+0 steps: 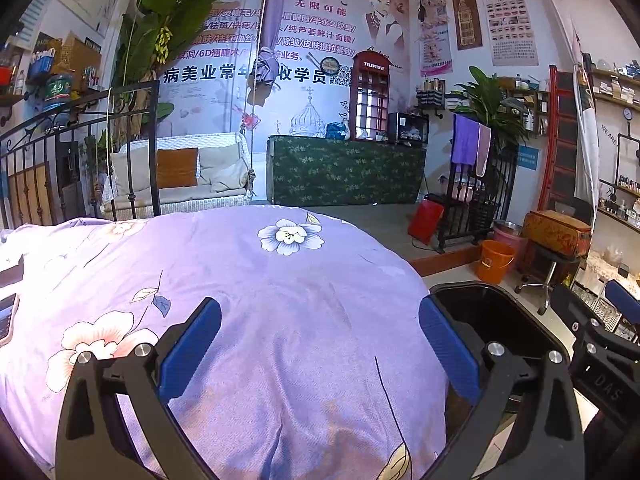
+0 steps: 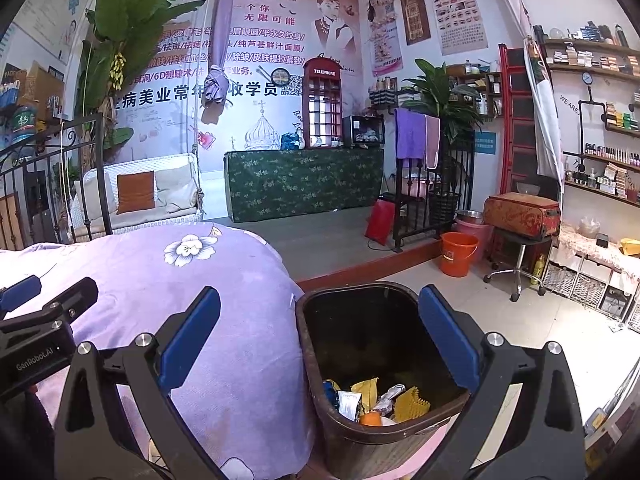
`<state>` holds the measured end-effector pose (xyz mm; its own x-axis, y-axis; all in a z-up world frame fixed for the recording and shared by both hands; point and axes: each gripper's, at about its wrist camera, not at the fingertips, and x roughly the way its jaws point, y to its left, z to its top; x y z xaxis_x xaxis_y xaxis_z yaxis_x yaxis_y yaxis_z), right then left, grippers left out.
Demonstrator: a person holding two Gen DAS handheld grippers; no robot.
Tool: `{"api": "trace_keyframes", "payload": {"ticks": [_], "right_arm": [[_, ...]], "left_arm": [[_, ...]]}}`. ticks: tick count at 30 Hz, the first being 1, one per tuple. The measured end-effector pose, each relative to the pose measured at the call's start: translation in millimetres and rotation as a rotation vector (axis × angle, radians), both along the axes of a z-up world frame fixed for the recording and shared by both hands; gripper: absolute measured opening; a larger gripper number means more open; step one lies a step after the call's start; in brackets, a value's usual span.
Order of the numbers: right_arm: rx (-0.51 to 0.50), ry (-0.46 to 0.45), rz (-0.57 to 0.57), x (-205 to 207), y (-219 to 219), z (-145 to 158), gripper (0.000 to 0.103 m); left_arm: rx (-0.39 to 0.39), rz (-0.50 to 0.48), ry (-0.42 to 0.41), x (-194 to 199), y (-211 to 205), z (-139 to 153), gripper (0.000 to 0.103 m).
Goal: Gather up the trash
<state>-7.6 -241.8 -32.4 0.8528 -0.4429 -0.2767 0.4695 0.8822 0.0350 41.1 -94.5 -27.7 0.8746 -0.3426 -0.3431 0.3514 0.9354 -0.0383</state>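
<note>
The right gripper (image 2: pixel 320 340) hangs spread wide and empty over the bin (image 2: pixel 360 432), its right finger above the bin's mouth and its left finger over the quilt (image 2: pixel 224 312) beside it. The trash (image 2: pixel 374 400) lies low in the bin, between the two fingers and well below them (wrappers, something yellow and something orange, too jumbled to name). The bin's base is cut off by the frame edge. The left gripper (image 1: pixel 320 344) is also spread and holds nothing, over the flowered quilt, with the bin's rim (image 1: pixel 516 300) just past its right finger; the bin's contents are hidden from that view.
</note>
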Motion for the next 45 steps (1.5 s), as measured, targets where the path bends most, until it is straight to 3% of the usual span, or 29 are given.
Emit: {"api": "trace_keyframes", "payload": {"ticks": [45], "right_arm": [[0.007,0.014,0.007,5.0,-0.3,-1.4,0.098]], "left_arm": [[0.001,0.021,0.013,0.3,5.5,-5.6,0.098]]}}
